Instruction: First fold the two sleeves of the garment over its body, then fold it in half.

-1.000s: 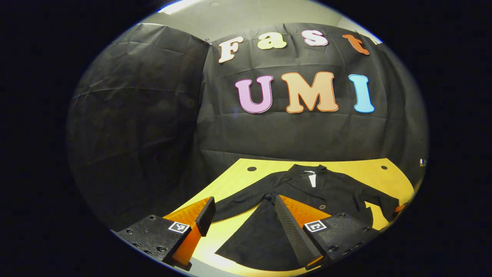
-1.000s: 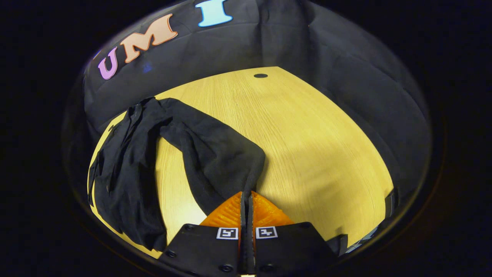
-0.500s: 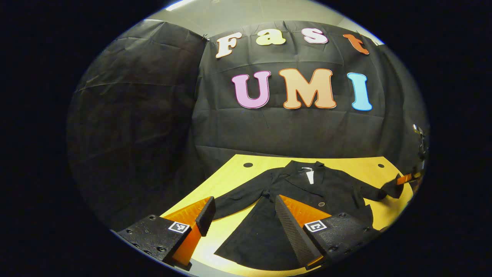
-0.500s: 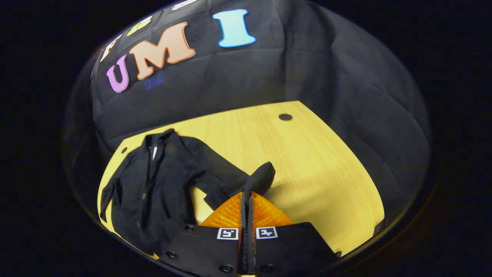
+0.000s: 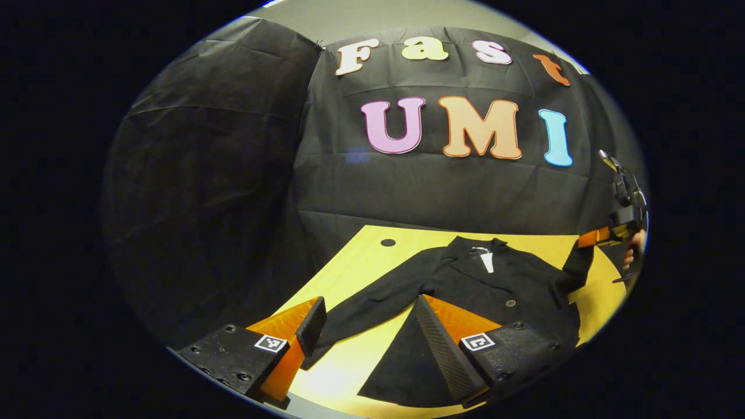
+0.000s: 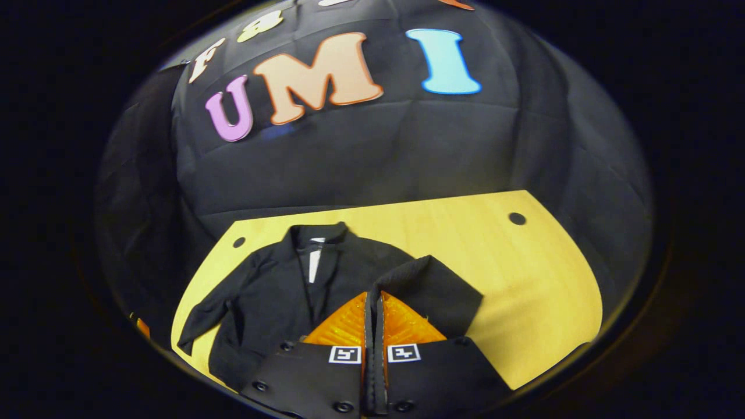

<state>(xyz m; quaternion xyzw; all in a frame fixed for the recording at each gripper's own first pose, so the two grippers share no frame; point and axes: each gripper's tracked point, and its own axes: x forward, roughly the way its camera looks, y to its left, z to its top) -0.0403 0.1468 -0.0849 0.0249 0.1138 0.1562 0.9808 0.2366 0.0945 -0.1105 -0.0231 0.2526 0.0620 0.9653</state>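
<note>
A black jacket point(image 5: 483, 285) lies face up on the yellow wooden table point(image 5: 361, 262), collar toward the back wall. My left gripper point(image 5: 372, 327) hovers open over the jacket's near hem, with nothing between its fingers. One sleeve point(image 5: 372, 302) stretches flat toward it. In the right gripper view, my right gripper point(image 6: 372, 298) is shut on the cuff of the other sleeve point(image 6: 433, 285), which it holds raised beside the jacket's body point(image 6: 268, 291). Far right in the left gripper view, the right gripper point(image 5: 582, 240) and a hand point(image 5: 631, 256) hold that sleeve point(image 5: 573, 267) up off the table.
The table point(image 6: 524, 279) has bare wood to the right of the jacket in the right gripper view. Small round holes point(image 6: 516, 218) point(image 5: 388, 242) sit near its back corners. Black cloth walls stand close behind and to the sides.
My right gripper has lifted the sleeve cuff off the table and swung it in toward the jacket's body. The left gripper has stayed open and barely shifted.
</note>
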